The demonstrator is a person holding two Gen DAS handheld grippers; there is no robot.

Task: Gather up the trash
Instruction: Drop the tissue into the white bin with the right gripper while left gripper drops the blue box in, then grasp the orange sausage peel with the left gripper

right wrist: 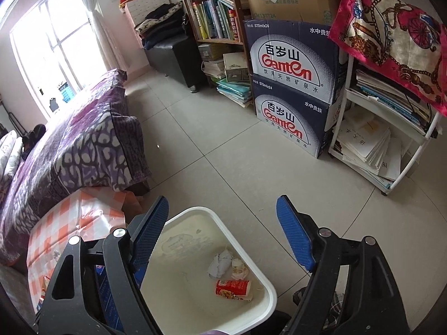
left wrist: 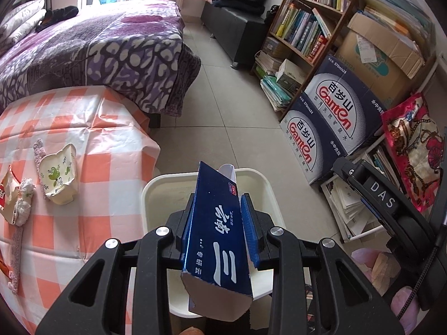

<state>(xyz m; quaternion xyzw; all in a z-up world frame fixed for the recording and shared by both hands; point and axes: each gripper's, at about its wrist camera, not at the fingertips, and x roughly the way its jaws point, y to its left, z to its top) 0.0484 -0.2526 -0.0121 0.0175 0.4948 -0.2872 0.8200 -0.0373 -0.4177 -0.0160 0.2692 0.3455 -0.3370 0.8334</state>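
Observation:
My left gripper [left wrist: 219, 198] is shut on a long dark blue carton [left wrist: 218, 237] with white lettering, held tilted over the white bin [left wrist: 156, 189]. On the orange checked tablecloth [left wrist: 97, 145] to the left lie a crushed paper cup with green leaves [left wrist: 60, 176], a crumpled tissue [left wrist: 25, 198] and a red wrapper [left wrist: 8, 195]. My right gripper [right wrist: 222, 199] hangs open over the same bin [right wrist: 195, 210], with nothing between its blue pads [right wrist: 293, 231]. Inside the bin lie a crumpled paper ball [right wrist: 220, 261], a tissue [right wrist: 239, 268] and a red paper cup [right wrist: 233, 290].
A bed with a purple cover [right wrist: 83, 145] stands left of the tiled floor [right wrist: 223, 153]. Along the right are a bookshelf [right wrist: 215, 19], two stacked blue water cartons [right wrist: 290, 83] and a white cart of papers [right wrist: 377, 145] under a pink cloth [right wrist: 391, 33].

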